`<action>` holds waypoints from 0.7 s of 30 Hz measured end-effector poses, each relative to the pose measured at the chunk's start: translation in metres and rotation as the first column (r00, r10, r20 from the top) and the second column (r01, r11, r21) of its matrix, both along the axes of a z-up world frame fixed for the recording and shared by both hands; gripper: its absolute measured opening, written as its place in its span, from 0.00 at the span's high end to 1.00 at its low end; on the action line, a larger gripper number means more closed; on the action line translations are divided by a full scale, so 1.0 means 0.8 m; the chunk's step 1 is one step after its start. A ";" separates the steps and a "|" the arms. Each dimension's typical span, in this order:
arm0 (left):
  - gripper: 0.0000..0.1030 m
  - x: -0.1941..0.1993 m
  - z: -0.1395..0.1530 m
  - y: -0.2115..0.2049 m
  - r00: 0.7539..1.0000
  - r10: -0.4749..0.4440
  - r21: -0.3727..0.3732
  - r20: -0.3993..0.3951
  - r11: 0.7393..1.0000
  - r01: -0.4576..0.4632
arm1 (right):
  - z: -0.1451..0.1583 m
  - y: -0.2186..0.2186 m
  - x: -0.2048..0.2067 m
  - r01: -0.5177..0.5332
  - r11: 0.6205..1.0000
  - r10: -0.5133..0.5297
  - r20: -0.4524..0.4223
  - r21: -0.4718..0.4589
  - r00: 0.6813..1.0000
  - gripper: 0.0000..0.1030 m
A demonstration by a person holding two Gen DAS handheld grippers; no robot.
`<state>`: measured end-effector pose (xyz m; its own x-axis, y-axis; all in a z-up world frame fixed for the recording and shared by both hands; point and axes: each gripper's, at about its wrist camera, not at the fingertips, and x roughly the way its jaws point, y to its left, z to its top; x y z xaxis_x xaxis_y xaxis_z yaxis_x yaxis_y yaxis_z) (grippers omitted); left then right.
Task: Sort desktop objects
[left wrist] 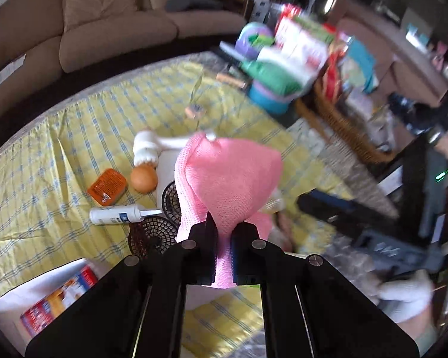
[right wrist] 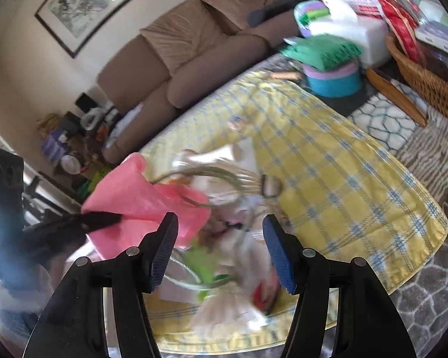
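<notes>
Left gripper [left wrist: 223, 232] is clamped on the pink cloth [left wrist: 230, 176], lifted above the yellow checked tablecloth [left wrist: 59, 155] near the egg [left wrist: 144, 179] and white tube [left wrist: 116, 214]. Judgement: keep the pinch firm and carry the cloth clear of the clutter. Right gripper [right wrist: 219, 249] stands wide apart, holding nothing, over blurred items.
</notes>
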<state>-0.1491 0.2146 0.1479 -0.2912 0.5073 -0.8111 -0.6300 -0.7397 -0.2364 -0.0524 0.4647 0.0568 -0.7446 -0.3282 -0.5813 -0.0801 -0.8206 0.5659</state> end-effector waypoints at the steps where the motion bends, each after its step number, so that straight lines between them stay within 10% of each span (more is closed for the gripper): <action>1: 0.94 0.003 0.019 -0.006 1.000 -0.001 0.027 0.000 1.000 0.001 | 0.005 -0.003 0.005 -0.010 1.000 0.010 -0.018 -0.017 1.000 0.40; 13: 0.93 0.015 0.095 -0.030 0.998 0.037 0.160 0.058 0.986 -0.046 | 0.041 -0.116 0.024 -0.262 0.946 0.290 -0.140 0.189 0.947 0.42; 16: 0.88 0.015 0.087 -0.029 0.993 0.045 0.188 0.108 0.980 -0.065 | 0.021 -0.119 0.007 -0.260 0.953 0.277 -0.103 0.153 0.955 0.84; 21: 0.89 0.013 0.077 -0.027 0.991 0.041 0.175 0.124 0.983 -0.062 | -0.009 -0.109 -0.014 -0.214 0.962 0.215 0.008 0.173 0.976 0.91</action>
<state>-0.1390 0.1933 0.2093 -0.2270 0.6336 -0.7396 -0.5516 -0.7095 -0.4386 -0.0635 0.3772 0.0496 -0.6740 -0.3770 -0.6353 0.1137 -0.9027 0.4151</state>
